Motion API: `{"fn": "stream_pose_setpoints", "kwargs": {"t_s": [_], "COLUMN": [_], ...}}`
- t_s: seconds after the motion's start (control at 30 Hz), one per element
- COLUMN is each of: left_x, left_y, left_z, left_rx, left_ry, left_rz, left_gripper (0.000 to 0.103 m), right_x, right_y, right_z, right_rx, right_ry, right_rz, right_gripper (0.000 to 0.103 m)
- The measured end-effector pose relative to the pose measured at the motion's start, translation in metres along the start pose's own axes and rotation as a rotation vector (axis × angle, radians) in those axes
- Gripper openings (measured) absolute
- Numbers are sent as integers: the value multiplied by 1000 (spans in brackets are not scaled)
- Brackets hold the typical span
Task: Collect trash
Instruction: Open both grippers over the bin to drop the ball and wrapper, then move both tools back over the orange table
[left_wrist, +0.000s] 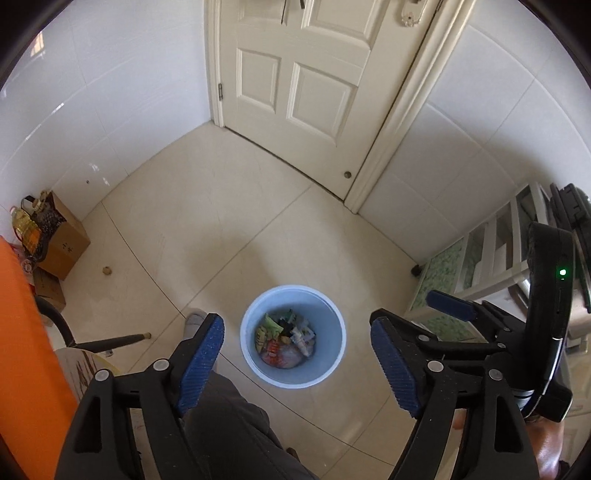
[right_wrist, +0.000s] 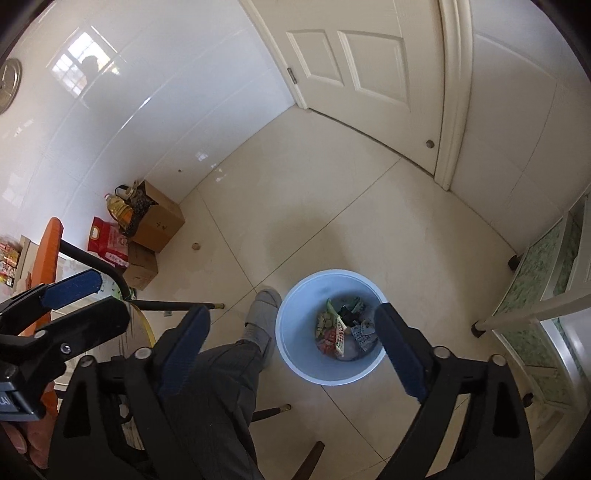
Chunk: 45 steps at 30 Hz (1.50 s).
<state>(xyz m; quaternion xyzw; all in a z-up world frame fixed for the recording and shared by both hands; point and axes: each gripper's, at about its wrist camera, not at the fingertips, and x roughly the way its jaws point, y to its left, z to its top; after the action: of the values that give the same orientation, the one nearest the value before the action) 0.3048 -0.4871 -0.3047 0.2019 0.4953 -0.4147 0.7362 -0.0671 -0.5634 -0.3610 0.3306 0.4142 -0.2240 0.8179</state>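
The left gripper (left_wrist: 297, 345) hangs above a pale blue waste bin (left_wrist: 334, 354) that stands on the cream tiled floor (left_wrist: 229, 229). Its two blue-padded jaws stand wide apart with nothing between them; the bin shows through the gap. The right gripper (right_wrist: 291, 338) points down at the same bin (right_wrist: 291, 343) from slightly further right, and its jaws too are spread wide and hold nothing.

At the bottom of the bin lies a heap of trash (left_wrist: 284, 341): crumpled wrappers in green, yellow, red and white, packed together and touching. In the right wrist view the same heap (right_wrist: 345, 328) sits toward the bin's far-right side.

Each gripper shows in the other's camera: the right one at the right edge of the left wrist view, the left one at the left edge of the right wrist view, with a hand (right_wrist: 26, 439) below it.

A person's grey trouser leg (right_wrist: 218, 380) runs out between the right gripper's jaws, ending in a grey slipper (right_wrist: 264, 306) just beside the bin's left rim.

Against the white tiled wall stands a brown cardboard box (right_wrist: 160, 219), with a bottle of yellow oil (right_wrist: 120, 208) and a red bag (right_wrist: 107, 240) beside it. A cream panelled door (left_wrist: 299, 74) closes the far corner. An orange surface (left_wrist: 22, 350) fills the left edge.
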Motion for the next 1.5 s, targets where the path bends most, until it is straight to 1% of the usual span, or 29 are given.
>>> {"fn": "stream_pose_setpoints", "kwargs": {"t_s": [0.03, 0.1, 0.17, 0.2, 0.37, 0.53, 0.8, 1.07, 1.3, 1.47, 1.5], "left_x": [-5, -16, -27, -31, -61, -109, -202, -289, -348, -380, -382], "left_y": [-1, -4, -8, -10, -12, 0, 39, 71, 91, 101, 98], "left_z": [-3, -13, -19, -24, -46, -73, -132, -205, -275, -328, -331], "left_rx": [2, 9, 14, 14, -9, -48, -131, -223, -311, -368, -380], "left_ry": [-15, -49, -81, -92, -158, -241, -390, -522, -615, -643, -648], "left_rz": [11, 37, 67, 74, 78, 74, 102, 165, 235, 297, 310], "left_gripper": [83, 88, 90, 91, 91, 91, 94, 98, 100, 101, 101], "right_x": [-3, -7, -11, -15, -40, -74, -124, -157, -177, -184, -184], "right_y": [1, 2, 3, 4, 22, 55, 130, 204, 265, 304, 312], "right_z": [0, 0, -1, -2, -3, 1, -2, -10, -22, -31, -33], "right_rx": [3, 6, 10, 10, -10, -54, -171, -280, -375, -431, -441], "right_ry": [-7, -18, -22, -34, -83, -155, -263, -342, -385, -404, -405], "right_rz": [-9, -43, -78, -82, -83, -68, -25, 42, 118, 180, 194], "right_gripper": [103, 103, 103, 103, 103, 103, 103, 103, 103, 103, 103]}}
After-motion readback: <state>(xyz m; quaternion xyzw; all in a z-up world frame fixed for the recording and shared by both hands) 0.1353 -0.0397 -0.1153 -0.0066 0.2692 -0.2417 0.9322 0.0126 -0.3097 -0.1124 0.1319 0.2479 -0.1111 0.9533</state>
